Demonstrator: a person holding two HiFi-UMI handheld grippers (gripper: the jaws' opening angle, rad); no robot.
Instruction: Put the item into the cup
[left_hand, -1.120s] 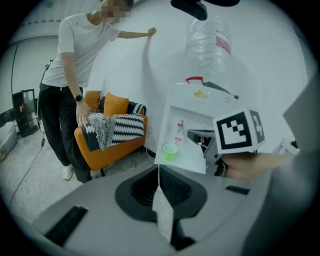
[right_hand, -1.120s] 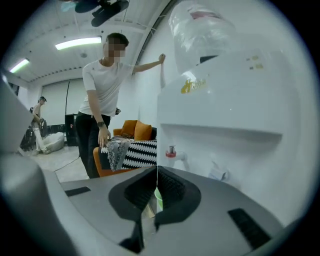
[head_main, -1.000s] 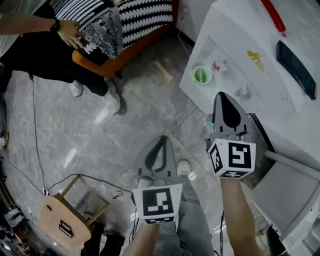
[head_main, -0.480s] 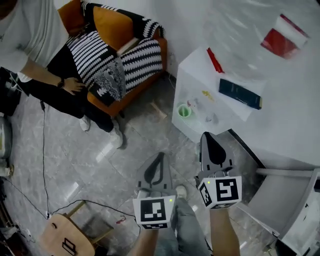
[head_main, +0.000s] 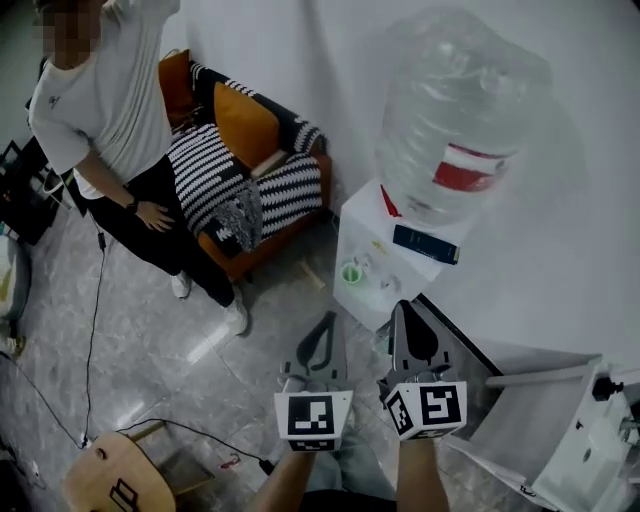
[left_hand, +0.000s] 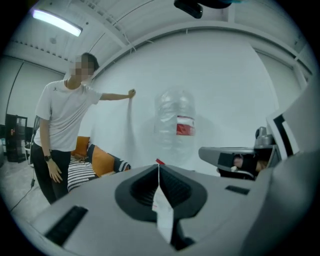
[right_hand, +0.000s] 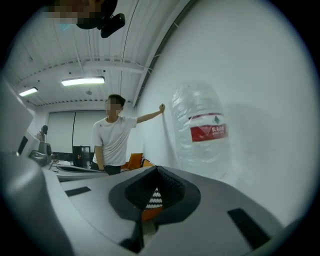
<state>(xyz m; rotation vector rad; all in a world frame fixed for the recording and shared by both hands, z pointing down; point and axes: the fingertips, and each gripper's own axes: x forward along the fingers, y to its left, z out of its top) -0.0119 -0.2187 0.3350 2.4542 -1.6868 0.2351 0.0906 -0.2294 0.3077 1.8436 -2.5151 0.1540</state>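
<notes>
Standing at the far left, a person (head_main: 100, 120) in a white T-shirt stretches one arm up to the wall. Beside them is an orange sofa (head_main: 176, 88) draped with a black-and-white striped blanket (head_main: 215, 195), and a wooden stool (head_main: 100, 480) sits on the grey floor below. Low in the middle, the left gripper (head_main: 326, 318) has its jaws pressed together at the tips, with nothing held; only a thin sliver of background shows through the seam. Just right of it, the right gripper (head_main: 400, 306) is likewise closed and empty. Beyond both stands a white water dispenser (head_main: 360, 235) carrying a big clear bottle (head_main: 455, 110). The green cup (head_main: 351, 272) rests on the dispenser's white ledge. Small items lie just beside it, too small to identify. A dark blue box (head_main: 425, 243) lies further back.
</notes>
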